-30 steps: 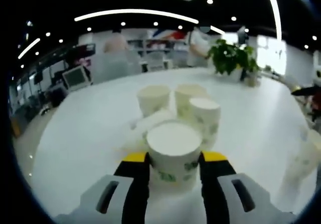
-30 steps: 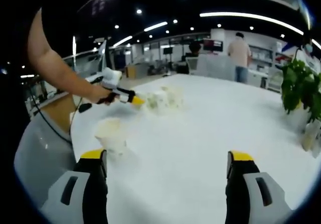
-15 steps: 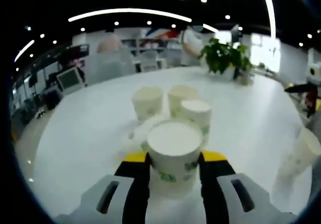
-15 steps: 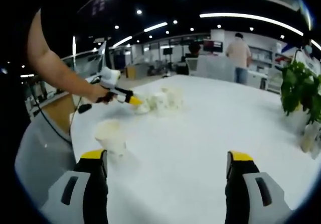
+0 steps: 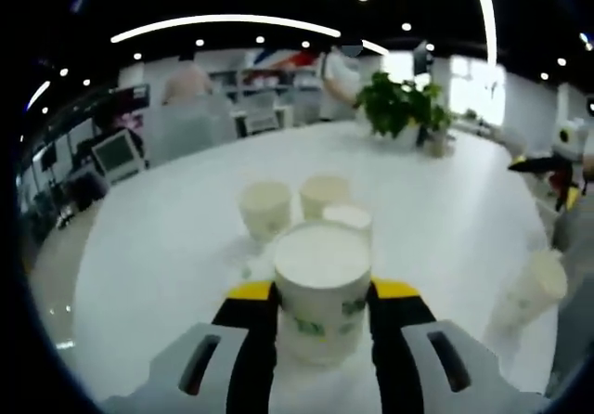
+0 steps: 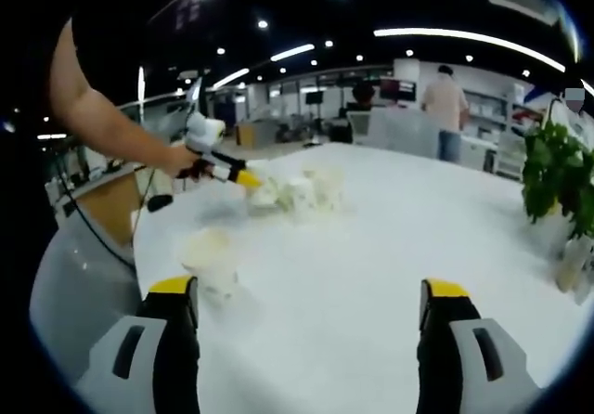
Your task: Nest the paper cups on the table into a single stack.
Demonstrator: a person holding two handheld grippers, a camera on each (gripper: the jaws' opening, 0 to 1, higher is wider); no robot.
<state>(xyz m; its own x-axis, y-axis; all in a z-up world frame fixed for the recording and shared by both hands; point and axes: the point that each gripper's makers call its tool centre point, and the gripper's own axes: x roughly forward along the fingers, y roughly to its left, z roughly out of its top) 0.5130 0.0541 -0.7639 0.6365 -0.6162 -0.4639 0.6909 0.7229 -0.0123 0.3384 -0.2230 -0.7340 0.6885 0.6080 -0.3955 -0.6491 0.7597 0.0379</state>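
While the left tool (image 5: 322, 295) clamps 1 paper cup (image 5: 322, 284), the right tool (image 6: 311, 304) gapes, holding nothing.

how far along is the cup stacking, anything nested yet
Nothing looks nested yet. In hand: the left claw is shut on one paper cup, held above the white table. Left to do: three cups stand separately beyond it, and a lone cup stands near the open right claw, all needing stacking.
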